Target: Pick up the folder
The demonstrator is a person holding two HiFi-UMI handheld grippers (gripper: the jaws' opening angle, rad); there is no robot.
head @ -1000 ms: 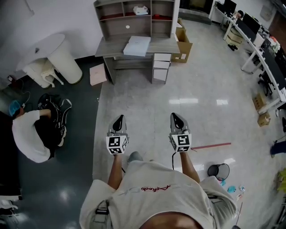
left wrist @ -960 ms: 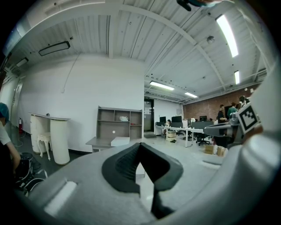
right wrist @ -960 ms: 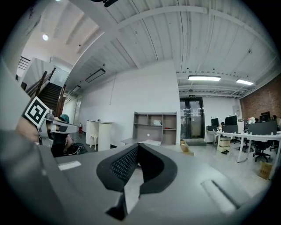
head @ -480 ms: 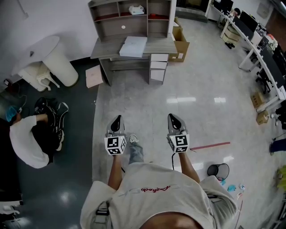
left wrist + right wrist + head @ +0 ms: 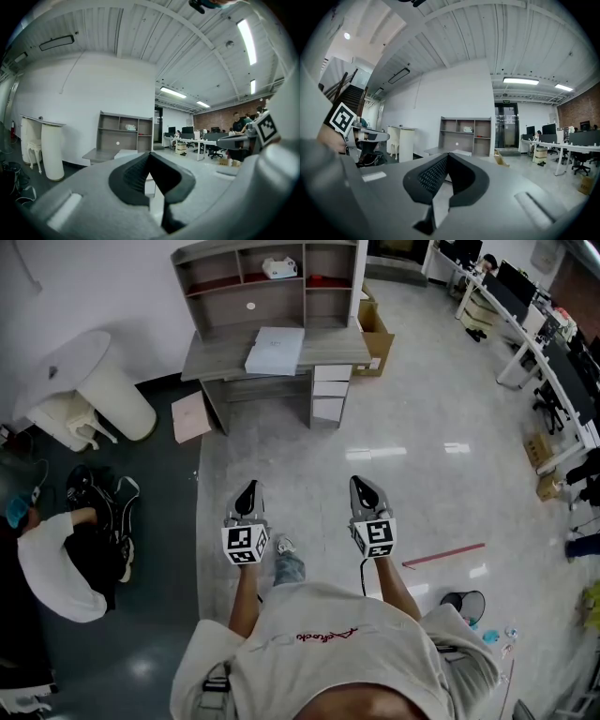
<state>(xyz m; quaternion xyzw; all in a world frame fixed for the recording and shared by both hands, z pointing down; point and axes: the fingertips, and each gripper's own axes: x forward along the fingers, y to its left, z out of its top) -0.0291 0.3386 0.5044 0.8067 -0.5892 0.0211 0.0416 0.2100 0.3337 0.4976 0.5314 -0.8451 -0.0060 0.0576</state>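
Note:
The folder [image 5: 276, 350] is a flat white one lying on a grey desk [image 5: 216, 354] far ahead across the floor. It also shows small in the left gripper view [image 5: 121, 153] and in the right gripper view [image 5: 459, 151]. My left gripper [image 5: 247, 491] and right gripper [image 5: 362, 486] are held side by side in front of my body, pointing level at the desk. Both are shut with nothing between the jaws. The left gripper's tips [image 5: 149, 154] and the right gripper's tips [image 5: 448, 154] meet in their own views.
A shelf unit [image 5: 272, 282] tops the desk, with white drawers [image 5: 330, 390] under it and a cardboard box [image 5: 375, 329] beside it. A white pedestal table [image 5: 94, 381] and a crouching person [image 5: 52, 554] are at left. Office desks [image 5: 544, 343], a bin [image 5: 459, 604] and a red strip [image 5: 442, 555] lie right.
I have stepped forward over the floor with both grippers carried along. The desk has shifted slightly lower and to the left in the head view. Both grippers stayed shut.

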